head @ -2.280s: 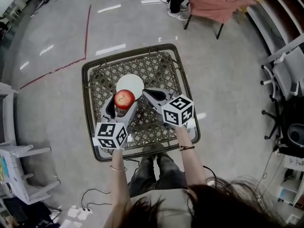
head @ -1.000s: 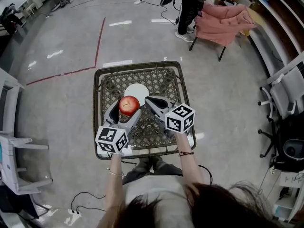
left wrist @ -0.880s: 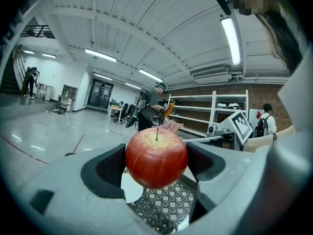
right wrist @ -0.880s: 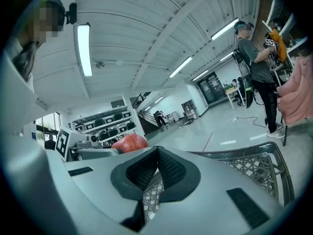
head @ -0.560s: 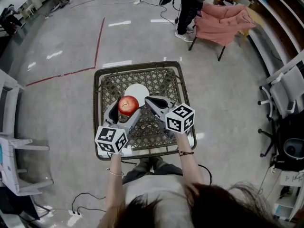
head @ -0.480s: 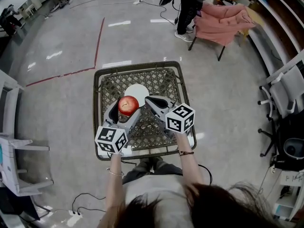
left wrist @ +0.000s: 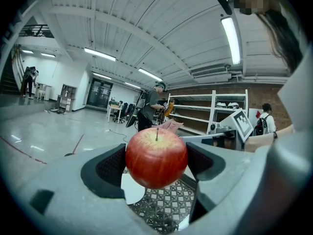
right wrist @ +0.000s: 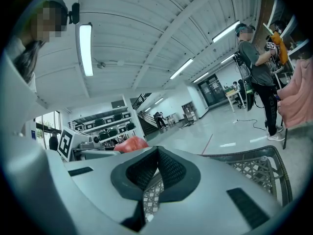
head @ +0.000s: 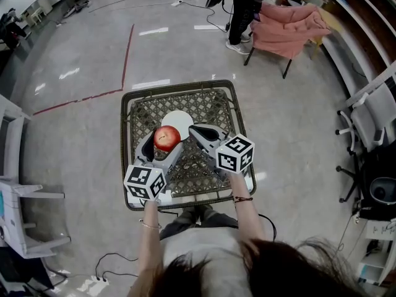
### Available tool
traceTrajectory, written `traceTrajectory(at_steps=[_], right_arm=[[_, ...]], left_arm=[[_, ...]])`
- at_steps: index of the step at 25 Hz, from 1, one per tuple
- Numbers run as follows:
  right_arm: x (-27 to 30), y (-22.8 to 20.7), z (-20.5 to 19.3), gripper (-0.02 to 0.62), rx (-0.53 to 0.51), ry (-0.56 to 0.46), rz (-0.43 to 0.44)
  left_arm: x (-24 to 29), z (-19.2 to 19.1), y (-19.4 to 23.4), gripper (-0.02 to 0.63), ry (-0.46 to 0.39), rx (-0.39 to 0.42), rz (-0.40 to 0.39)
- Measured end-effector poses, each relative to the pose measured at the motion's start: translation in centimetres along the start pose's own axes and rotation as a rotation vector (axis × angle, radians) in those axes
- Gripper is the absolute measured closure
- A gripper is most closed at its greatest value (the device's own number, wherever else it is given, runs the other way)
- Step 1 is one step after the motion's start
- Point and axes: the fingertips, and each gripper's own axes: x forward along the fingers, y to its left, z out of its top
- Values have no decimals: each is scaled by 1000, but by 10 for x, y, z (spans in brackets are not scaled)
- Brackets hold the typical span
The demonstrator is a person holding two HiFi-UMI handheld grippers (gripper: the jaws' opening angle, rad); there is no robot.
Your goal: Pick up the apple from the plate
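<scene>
A red apple [head: 166, 137] [left wrist: 156, 157] is held up above the wicker table, with my left gripper [head: 163, 142] [left wrist: 156, 163] shut on its two sides. The white plate [head: 178, 120] lies bare on the table just beyond the apple; a piece of the plate [left wrist: 129, 190] shows under the fruit in the left gripper view. My right gripper [head: 193, 130] [right wrist: 157, 173] hovers beside the apple on its right, jaws together with nothing between them. From the right gripper view, the top of the apple [right wrist: 131, 143] peeks over the left jaw.
The square wicker table [head: 204, 104] has a raised metal rim [head: 238, 125]. A chair draped in pink cloth [head: 286, 23] and a standing person [head: 242, 5] are beyond it. Office chairs [head: 371, 110] stand at the right, a white rack [head: 18, 190] at the left.
Over the last two seconds the head camera pulled back a little. The apple stayed clamped in the left gripper above the table, and in the last second nothing visibly moved.
</scene>
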Motion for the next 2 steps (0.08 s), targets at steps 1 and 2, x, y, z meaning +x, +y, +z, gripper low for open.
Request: traceTrajectory(at_steps=[1,2], right_arm=[[0,0,0,586,0,0,0],[1,0,-1,586,0,0,0]], left_arm=[[0,-1,1,210,0,0,0],[0,-1,1,210,-1,-1,1]])
